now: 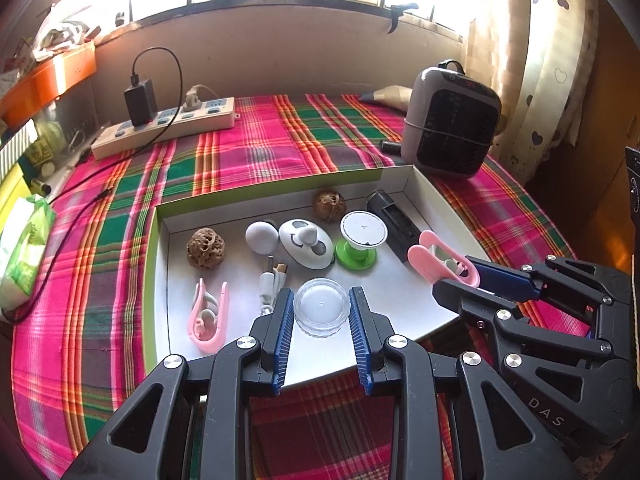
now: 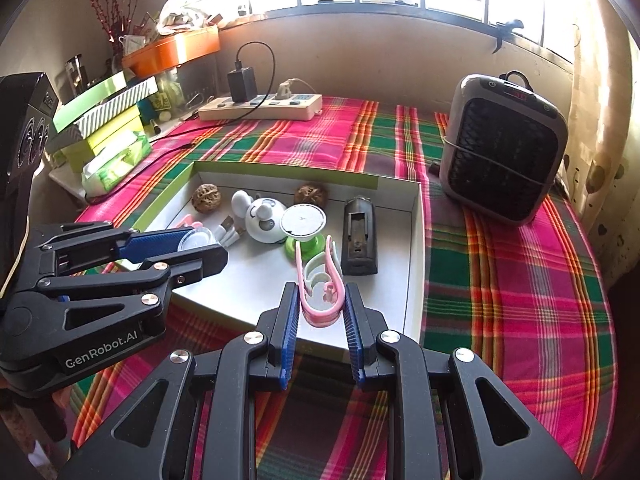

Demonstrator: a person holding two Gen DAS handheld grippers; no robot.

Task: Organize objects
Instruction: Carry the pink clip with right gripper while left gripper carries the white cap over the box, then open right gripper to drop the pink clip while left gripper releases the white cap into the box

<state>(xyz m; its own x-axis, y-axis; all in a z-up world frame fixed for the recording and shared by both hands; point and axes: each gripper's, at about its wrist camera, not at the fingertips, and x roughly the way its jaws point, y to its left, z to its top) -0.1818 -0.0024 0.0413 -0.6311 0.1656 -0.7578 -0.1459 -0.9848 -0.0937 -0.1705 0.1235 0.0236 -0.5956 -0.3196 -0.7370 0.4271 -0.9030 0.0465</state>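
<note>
Left wrist view: left gripper (image 1: 321, 312) pinches the clear jar (image 1: 321, 309) at lower centre over the tray (image 1: 280, 196); right gripper (image 2: 322, 312) clamps the pink clip (image 2: 320, 296). I'd set both down gently, apart.

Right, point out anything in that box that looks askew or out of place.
Nothing is spilled or broken. The green-based stand is tipped over, its white disc facing up. The two pink clips are apart: one lies in the box, the other is in the right tongs.

A home room: plaid-covered table (image 1: 280, 148), power strip (image 1: 168, 128), curtained window (image 1: 560, 60).
</note>
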